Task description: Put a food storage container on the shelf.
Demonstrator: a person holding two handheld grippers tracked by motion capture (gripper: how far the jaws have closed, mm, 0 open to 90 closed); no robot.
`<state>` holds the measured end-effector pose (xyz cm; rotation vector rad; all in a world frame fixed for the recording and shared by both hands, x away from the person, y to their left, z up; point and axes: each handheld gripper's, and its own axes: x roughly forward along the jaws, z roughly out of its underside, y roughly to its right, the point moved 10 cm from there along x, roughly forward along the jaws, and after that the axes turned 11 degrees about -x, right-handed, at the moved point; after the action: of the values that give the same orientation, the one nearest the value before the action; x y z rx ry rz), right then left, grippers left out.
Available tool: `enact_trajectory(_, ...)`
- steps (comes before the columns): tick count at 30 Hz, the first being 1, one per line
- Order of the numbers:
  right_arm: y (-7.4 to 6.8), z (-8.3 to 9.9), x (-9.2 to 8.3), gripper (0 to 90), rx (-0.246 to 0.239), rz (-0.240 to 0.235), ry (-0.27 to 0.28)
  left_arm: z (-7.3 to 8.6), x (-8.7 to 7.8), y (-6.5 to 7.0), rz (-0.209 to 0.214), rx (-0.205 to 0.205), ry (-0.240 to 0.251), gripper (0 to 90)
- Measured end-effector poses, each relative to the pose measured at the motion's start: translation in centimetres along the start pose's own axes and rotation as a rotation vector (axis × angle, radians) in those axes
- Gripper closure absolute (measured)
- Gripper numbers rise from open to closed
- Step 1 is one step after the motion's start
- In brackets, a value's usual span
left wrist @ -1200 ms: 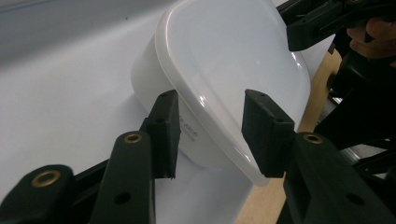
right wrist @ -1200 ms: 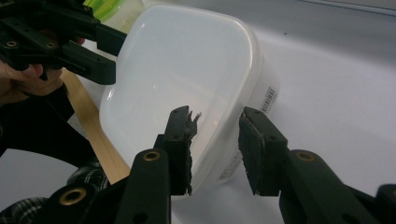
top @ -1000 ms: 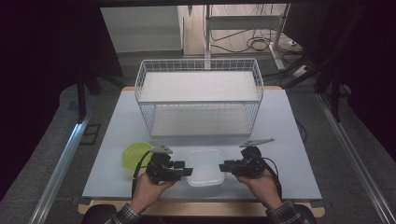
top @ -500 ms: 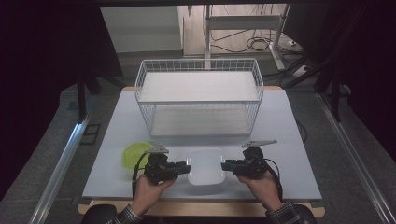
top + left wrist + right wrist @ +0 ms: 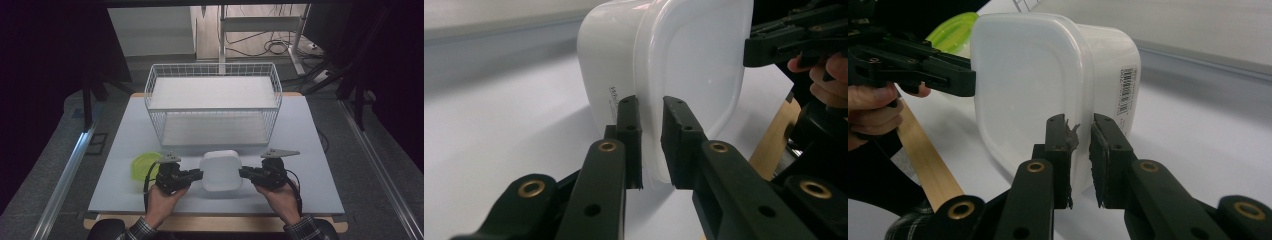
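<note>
Two grips: your left gripper (image 5: 199,175) and right gripper (image 5: 243,173) each pinch an opposite rim of the white container (image 5: 220,170).
Position: container lifted, tipped on edge, near the table's (image 5: 310,150) front.
Remaining: probably carrying it into the wire basket (image 5: 214,107).
Material: smooth, translucent plastic with rounded corners.

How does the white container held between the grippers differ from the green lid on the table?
The white container is a deep, milky, rounded-square tub; the green lid is flat and bright yellow-green. The container is gripped at its rim by the left gripper and right gripper; the lid lies free on the table. Both look plastic.
</note>
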<state>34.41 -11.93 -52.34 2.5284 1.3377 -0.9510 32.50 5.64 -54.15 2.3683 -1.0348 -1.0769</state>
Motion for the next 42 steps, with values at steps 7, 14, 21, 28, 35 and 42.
enact_trajectory(7,-0.3,-1.7,-0.7,79.7,-0.026,-0.016,0.051,-2.0,-1.1,0.4,-0.027,0.041,0.046,78.7)
enact_trajectory(14,-0.4,-4.4,-1.3,79.8,-0.057,-0.008,0.098,-4.7,-2.4,1.1,-0.049,0.081,0.098,78.5)
enact_trajectory(21,-0.3,-6.8,-1.9,79.9,-0.083,-0.013,0.134,-7.0,-3.7,1.8,-0.060,0.108,0.136,78.5)
enact_trajectory(28,-0.1,-8.8,-2.1,79.9,-0.100,-0.014,0.149,-8.6,-4.4,2.0,-0.065,0.113,0.157,78.5)
enact_trajectory(35,-0.1,-10.5,-2.2,79.9,-0.113,-0.022,0.161,-9.9,-5.3,2.1,-0.071,0.125,0.176,78.5)
enact_trajectory(42,0.0,-12.4,-2.7,79.9,-0.130,-0.021,0.179,-11.7,-6.2,2.6,-0.072,0.138,0.197,78.6)
